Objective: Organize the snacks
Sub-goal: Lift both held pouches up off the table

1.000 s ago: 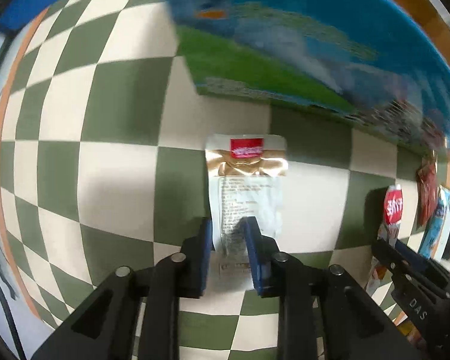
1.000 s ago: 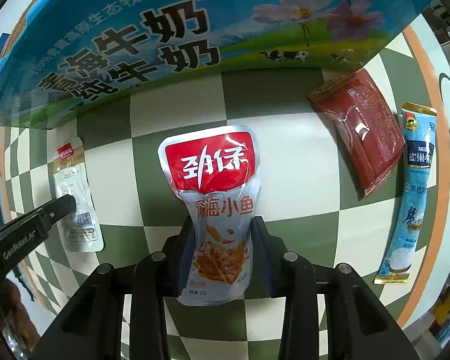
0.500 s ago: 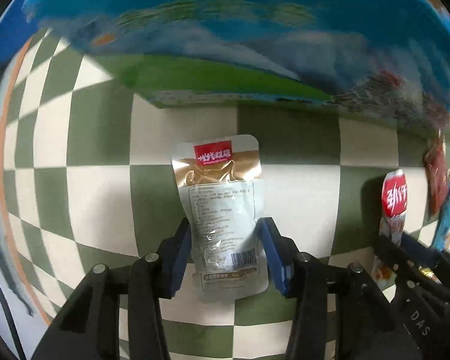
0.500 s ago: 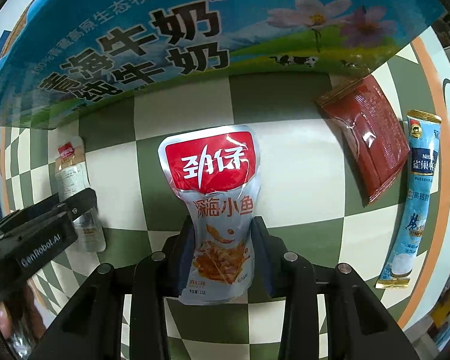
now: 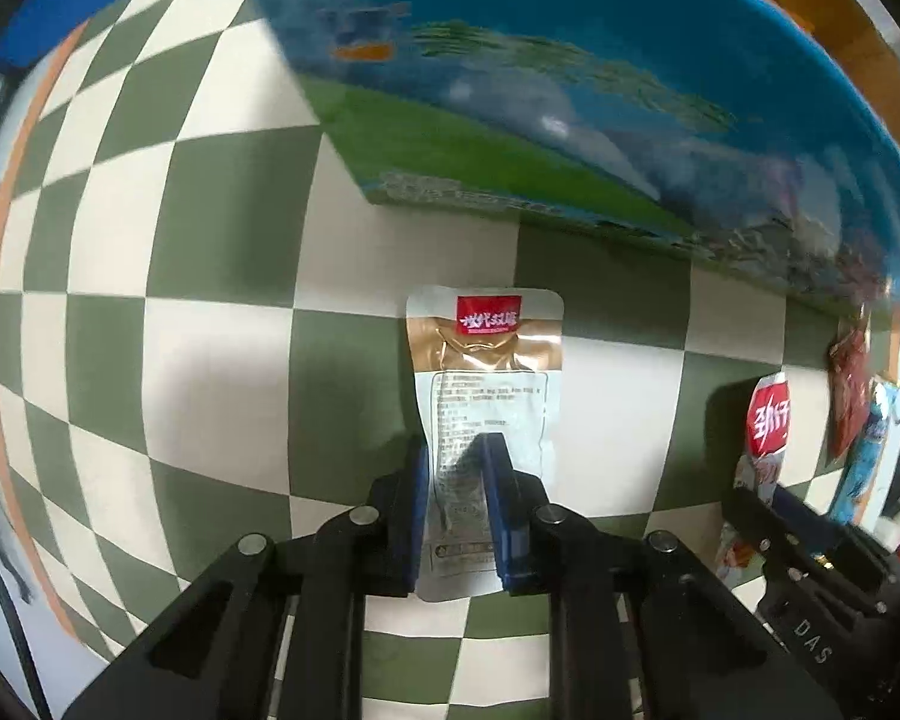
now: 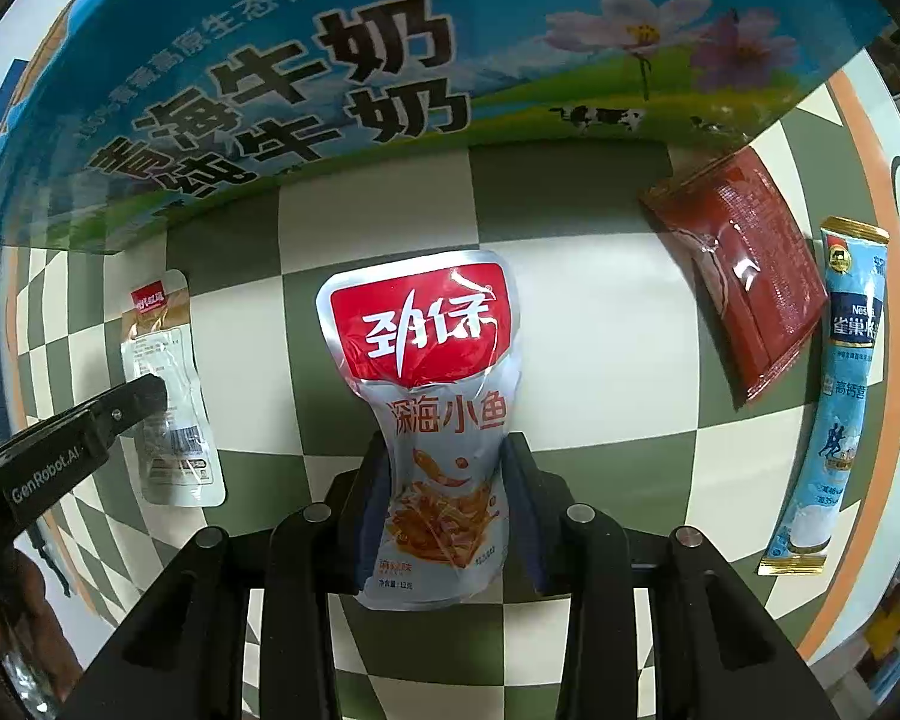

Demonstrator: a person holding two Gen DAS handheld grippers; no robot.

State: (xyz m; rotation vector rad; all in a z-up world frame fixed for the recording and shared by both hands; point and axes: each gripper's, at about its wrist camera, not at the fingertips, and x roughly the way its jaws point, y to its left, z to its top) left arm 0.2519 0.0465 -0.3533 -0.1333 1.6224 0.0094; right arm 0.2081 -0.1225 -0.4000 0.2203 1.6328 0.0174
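A white and gold snack pouch (image 5: 486, 372) hangs pinched at its lower half between the blue pads of my left gripper (image 5: 456, 447), which is shut on it and points down at the checkered cloth (image 5: 222, 360). From the right wrist view the same pouch (image 6: 168, 396) shows at the left with a left finger (image 6: 141, 393) across it. My right gripper (image 6: 447, 444) is shut on a red and silver fish snack pouch (image 6: 426, 330), gripping its crumpled lower half. That fish pouch (image 5: 765, 420) also shows at the right of the left wrist view.
A large blue and green milk carton box (image 6: 330, 60) fills the far side in both views. A dark red sachet (image 6: 744, 276) and a light blue drink stick (image 6: 840, 390) lie on the cloth to the right. The round table's orange rim (image 6: 858, 138) curves beyond them.
The left jaws spread wide around the white pouch half a second ago and have now closed tight on it. The right gripper and its fish pouch have not moved.
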